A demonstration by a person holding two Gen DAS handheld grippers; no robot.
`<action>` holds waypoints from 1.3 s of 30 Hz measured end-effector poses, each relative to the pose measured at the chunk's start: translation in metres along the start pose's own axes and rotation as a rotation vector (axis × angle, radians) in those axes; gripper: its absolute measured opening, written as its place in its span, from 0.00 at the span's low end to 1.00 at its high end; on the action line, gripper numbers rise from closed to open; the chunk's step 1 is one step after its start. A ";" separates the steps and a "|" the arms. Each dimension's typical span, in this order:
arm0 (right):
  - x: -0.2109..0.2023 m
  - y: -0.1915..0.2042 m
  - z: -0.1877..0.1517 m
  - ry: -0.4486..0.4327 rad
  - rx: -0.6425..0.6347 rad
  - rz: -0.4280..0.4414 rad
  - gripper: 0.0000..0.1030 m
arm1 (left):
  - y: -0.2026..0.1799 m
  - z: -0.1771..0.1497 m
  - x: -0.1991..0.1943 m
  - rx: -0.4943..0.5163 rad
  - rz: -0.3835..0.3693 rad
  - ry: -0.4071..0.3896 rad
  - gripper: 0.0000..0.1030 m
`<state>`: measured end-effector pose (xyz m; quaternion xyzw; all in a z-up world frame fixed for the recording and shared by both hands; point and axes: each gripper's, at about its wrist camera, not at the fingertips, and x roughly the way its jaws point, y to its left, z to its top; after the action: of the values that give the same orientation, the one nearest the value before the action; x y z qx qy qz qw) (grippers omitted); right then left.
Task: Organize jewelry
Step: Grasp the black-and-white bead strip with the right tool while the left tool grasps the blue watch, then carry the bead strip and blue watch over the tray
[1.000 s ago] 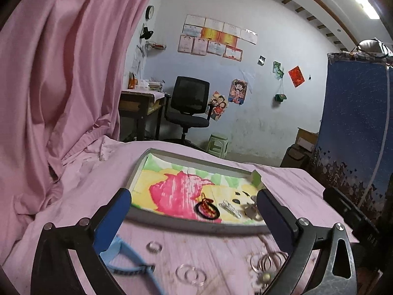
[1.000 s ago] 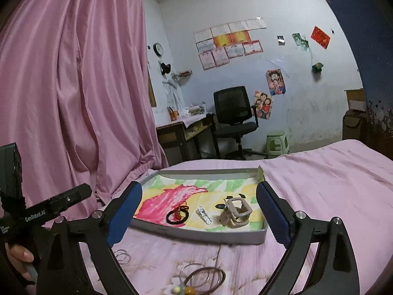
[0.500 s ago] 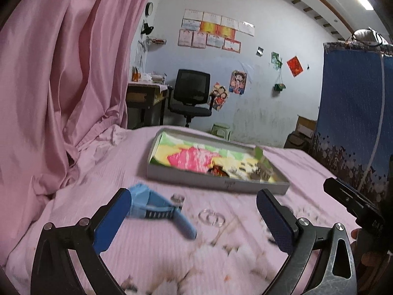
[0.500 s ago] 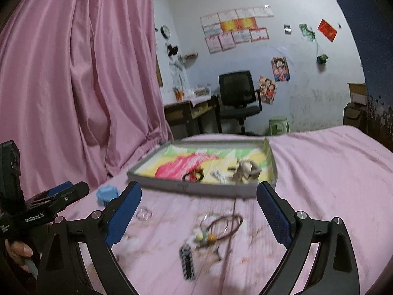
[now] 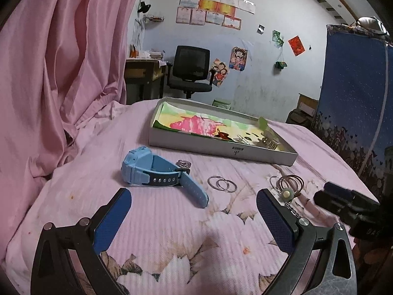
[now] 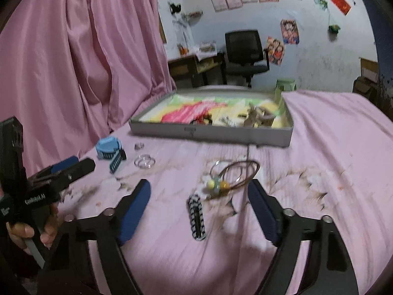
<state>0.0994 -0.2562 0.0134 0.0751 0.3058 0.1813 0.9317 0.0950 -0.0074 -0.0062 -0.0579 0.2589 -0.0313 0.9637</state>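
Picking loose pieces comes next: both claws, left (image 5: 194, 217) and right (image 6: 199, 209), hang released over the bed (image 5: 159, 233). Close squarely on the watch (image 5: 147, 169), then carry it to the tray (image 5: 221, 147).

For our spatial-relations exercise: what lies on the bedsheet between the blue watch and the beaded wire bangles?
In the left wrist view, two overlapping silver hoops lie between the blue watch and the beaded wire bangles.

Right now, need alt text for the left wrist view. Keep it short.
The open left gripper, holding nothing between its blue-padded jaws, hovers over a pink floral bedsheet scattered with a light blue plastic watch, two linked silver hoop rings and thin coppery bangles. Behind them sits a shallow grey cardboard tray holding small pieces.
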 end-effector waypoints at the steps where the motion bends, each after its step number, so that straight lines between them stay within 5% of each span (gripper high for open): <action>1: 0.003 0.000 -0.001 0.015 0.002 0.004 0.61 | 0.000 0.000 0.002 0.001 0.001 0.005 0.99; 13: 0.038 0.000 -0.016 0.188 0.029 0.024 0.32 | 0.004 -0.001 0.025 -0.013 0.000 0.092 0.77; 24: 0.055 0.006 -0.017 0.226 0.049 0.057 0.13 | 0.010 0.008 0.048 -0.071 0.041 0.172 0.52; 27: 0.060 0.009 -0.016 0.230 0.042 0.061 0.12 | 0.011 0.009 0.052 -0.082 0.049 0.188 0.43; 33: 0.062 0.011 -0.015 0.227 0.042 0.077 0.12 | 0.003 0.008 0.056 -0.038 0.029 0.215 0.08; 39: 0.059 0.010 -0.014 0.200 0.044 0.089 0.12 | -0.007 0.007 0.047 0.011 0.022 0.179 0.04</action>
<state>0.1324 -0.2243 -0.0270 0.0906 0.3976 0.2223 0.8856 0.1391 -0.0184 -0.0222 -0.0468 0.3443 -0.0270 0.9373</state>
